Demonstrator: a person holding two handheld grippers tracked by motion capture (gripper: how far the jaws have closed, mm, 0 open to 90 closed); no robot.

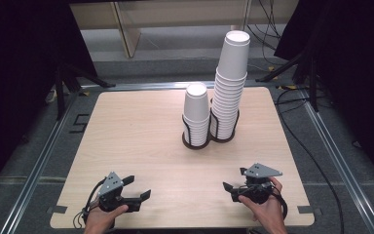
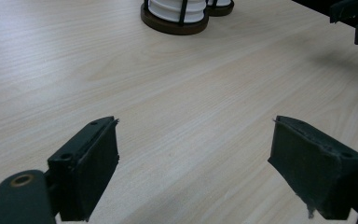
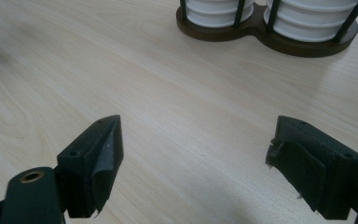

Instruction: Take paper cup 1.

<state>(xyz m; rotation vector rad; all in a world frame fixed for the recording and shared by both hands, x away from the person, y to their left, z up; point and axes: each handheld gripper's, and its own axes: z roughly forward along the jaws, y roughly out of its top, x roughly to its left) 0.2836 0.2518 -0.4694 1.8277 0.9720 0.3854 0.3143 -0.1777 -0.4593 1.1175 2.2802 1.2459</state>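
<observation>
2 stacks of white paper cups (image 1: pixel 224 92) stand in 1 dark double holder (image 1: pixel 209 139) on the tabletop (image 1: pixel 141 141), well ahead of both jaws. The left gripper (image 1: pixel 139 187) and right gripper (image 1: pixel 230 187) have jaws wide, holding nothing.

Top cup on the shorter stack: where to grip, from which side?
Probably its exposed upper wall, near the top of the shorter stack. It stands upside down with the closed base up, so there is no open rim to pinch. The right hand-held gripper, jaws open, could come in level from the near side; the taller stack crowds the right.
</observation>
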